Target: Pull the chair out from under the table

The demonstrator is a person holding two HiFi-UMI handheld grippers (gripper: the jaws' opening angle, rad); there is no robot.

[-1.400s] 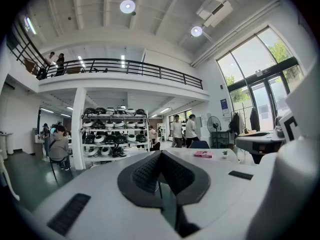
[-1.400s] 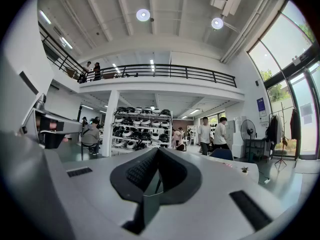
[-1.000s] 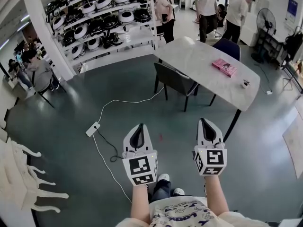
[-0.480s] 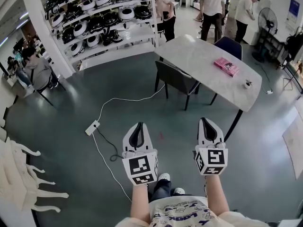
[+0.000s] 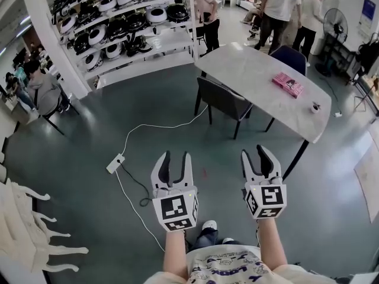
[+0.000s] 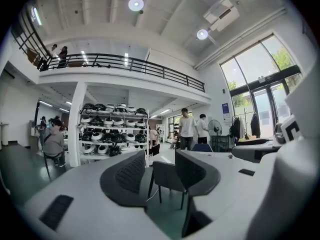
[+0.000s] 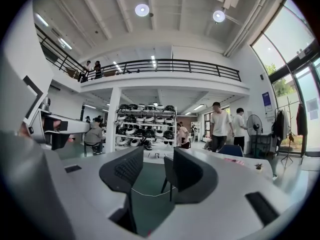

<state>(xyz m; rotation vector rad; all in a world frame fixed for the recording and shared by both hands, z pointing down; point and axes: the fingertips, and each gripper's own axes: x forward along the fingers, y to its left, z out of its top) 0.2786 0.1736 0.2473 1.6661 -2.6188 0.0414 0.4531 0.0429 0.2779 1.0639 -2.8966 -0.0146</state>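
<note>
A dark grey chair (image 5: 222, 99) stands tucked against the near long side of a white marble-top table (image 5: 251, 76), its back toward me. Both grippers are held level over the green floor, well short of the chair and apart from it. My left gripper (image 5: 175, 157) points toward the chair; its jaws are opening, with nothing between them. My right gripper (image 5: 259, 154) is also opening and empty. The left gripper (image 6: 160, 169) frames the chair (image 6: 167, 176) between its pads in its own view. The right gripper (image 7: 152, 170) sees the chair (image 7: 166, 170) just beyond its right pad.
A white power strip (image 5: 115, 163) and its cable lie on the floor ahead left. A pink book (image 5: 288, 84) and a small pot (image 5: 315, 107) rest on the table; a blue chair (image 5: 288, 58) stands behind it. A shelf rack (image 5: 130, 22), standing people (image 5: 278, 7) and a seated person (image 5: 44, 90) ring the room.
Both grippers' jaws, shut in the earlier frames, now stand apart. Both hands have moved a little forward toward the table, and the people at the back have shifted.
</note>
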